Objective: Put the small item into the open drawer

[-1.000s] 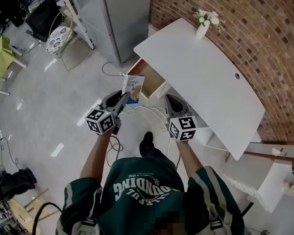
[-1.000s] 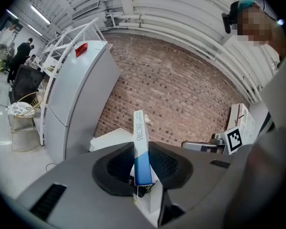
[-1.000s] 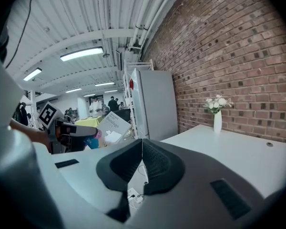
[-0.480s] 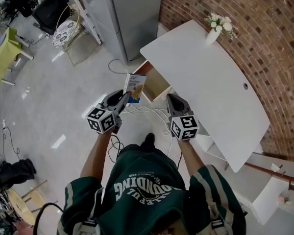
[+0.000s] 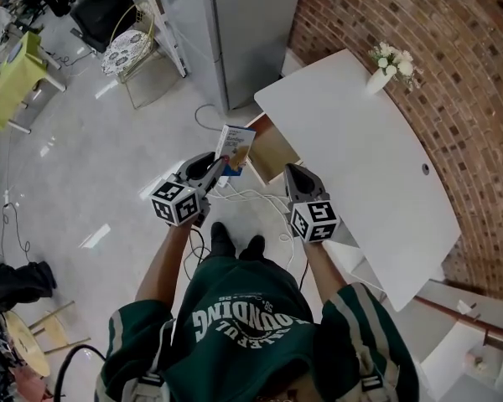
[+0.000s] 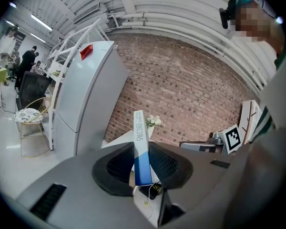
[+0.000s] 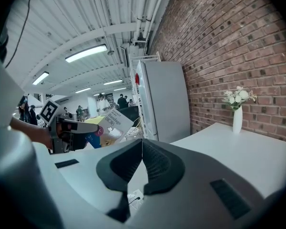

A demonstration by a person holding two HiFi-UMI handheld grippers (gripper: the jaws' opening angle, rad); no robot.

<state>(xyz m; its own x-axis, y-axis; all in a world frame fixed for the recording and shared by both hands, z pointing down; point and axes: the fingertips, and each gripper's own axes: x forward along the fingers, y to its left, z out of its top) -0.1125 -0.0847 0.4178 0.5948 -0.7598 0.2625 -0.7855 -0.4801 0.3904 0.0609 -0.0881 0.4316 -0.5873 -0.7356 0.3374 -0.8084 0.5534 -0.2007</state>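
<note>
Pinching the small box (image 5: 235, 146) by its lower end in our left gripper (image 5: 216, 168), we hold it above the floor (image 5: 101, 182), just beside the open drawer (image 5: 274, 151) under the white worktop (image 5: 360, 166); our right gripper (image 5: 294, 177) is pressed together, empty

Brick wall (image 5: 453, 32), grey floor (image 5: 84, 166), white table (image 5: 360, 157)

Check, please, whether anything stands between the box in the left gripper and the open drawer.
Nothing visible does. The box, clamped in the left gripper, hangs at the edge of the open drawer; the shut right gripper sits at the drawer's other side, out of the path.
</note>
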